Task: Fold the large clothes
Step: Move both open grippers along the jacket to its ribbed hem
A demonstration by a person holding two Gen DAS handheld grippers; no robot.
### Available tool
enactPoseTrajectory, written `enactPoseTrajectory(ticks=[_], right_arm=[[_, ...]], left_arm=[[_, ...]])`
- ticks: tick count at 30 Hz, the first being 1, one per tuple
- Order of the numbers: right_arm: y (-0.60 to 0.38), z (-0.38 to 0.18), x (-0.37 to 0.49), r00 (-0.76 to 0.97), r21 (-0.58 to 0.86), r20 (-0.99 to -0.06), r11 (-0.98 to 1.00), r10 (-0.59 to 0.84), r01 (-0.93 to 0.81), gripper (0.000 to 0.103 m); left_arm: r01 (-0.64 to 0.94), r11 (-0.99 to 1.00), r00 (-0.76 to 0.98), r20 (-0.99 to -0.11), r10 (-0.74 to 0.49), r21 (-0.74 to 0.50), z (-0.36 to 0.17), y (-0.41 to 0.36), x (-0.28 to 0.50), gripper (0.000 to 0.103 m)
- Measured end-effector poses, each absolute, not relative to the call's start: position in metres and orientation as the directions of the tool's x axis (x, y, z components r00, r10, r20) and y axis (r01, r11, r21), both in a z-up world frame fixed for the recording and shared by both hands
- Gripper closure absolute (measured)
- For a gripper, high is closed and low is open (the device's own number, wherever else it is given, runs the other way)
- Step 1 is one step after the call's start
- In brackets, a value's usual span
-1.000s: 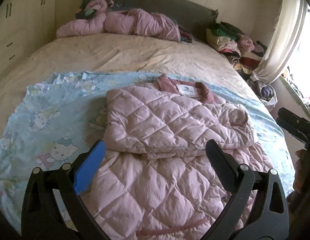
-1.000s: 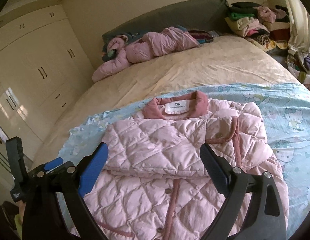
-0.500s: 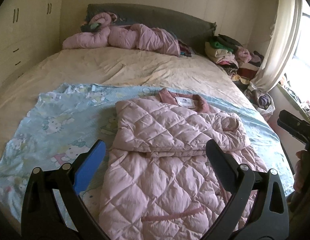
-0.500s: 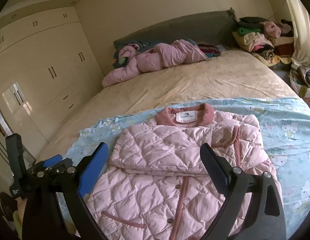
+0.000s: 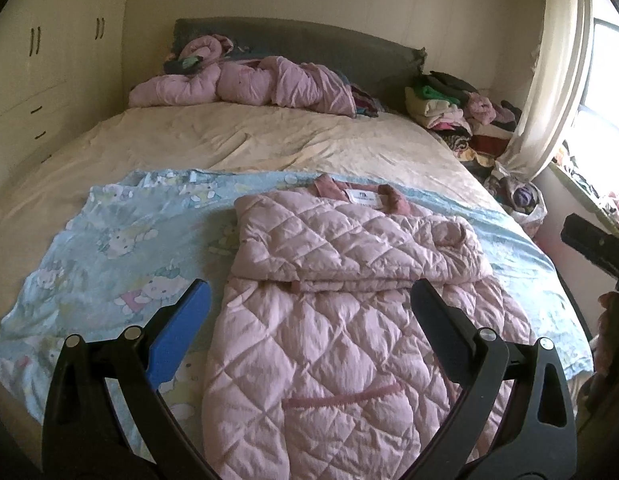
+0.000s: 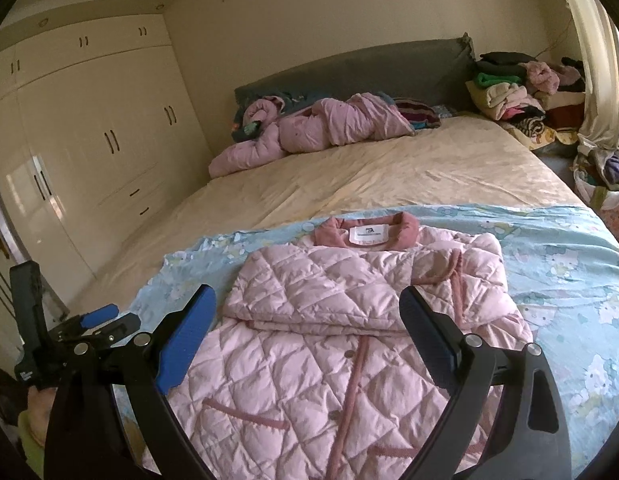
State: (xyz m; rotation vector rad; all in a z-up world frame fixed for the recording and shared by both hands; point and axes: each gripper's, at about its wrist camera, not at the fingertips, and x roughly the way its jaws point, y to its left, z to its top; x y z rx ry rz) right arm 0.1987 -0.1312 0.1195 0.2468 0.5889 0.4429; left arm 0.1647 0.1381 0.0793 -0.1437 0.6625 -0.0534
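Observation:
A pink quilted jacket [image 5: 341, 320] [image 6: 349, 344] lies flat on a light blue cartoon-print sheet [image 5: 121, 248] [image 6: 569, 288] at the near end of the bed. Both sleeves are folded across its chest, and the darker pink collar with a white label [image 6: 367, 234] points toward the headboard. My left gripper [image 5: 309, 312] hovers open above the jacket's lower half, holding nothing. My right gripper [image 6: 307, 320] also stands open and empty over the jacket's hem side. Part of the left gripper [image 6: 89, 328] shows at the lower left of the right wrist view.
A crumpled pink garment [image 5: 245, 88] lies by the grey headboard [image 6: 349, 72]. Stacked folded clothes [image 5: 449, 108] [image 6: 513, 96] sit at the far right corner, near a curtain [image 5: 549, 80]. Cream wardrobes [image 6: 89, 152] line the left wall. Beige bedding [image 5: 249, 144] covers the far half.
Both grippers have pulled back and risen away from the jacket, so more of its lower half and the room shows. The jacket has not moved.

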Motion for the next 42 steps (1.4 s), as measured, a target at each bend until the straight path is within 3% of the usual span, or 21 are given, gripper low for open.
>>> enactPoseTrajectory(ticks=[28,42], right_arm=[[-0.201,0.065,0.151,0.727,0.335,-0.555,0.908,0.406,-0.251,0.011],[-0.215,0.02,0.143,0.659,0.314,-0.653,0.925,0.374,-0.213,0.011]], left_arm=[[-0.028,0.998,0.753,-0.657,-0.021,-0.065,0.033,0.121,0.103,0.009],[-0.057,0.997,0.695,-0.719,0.003,-0.05,-0.011,0.13,0.086,0.01]])
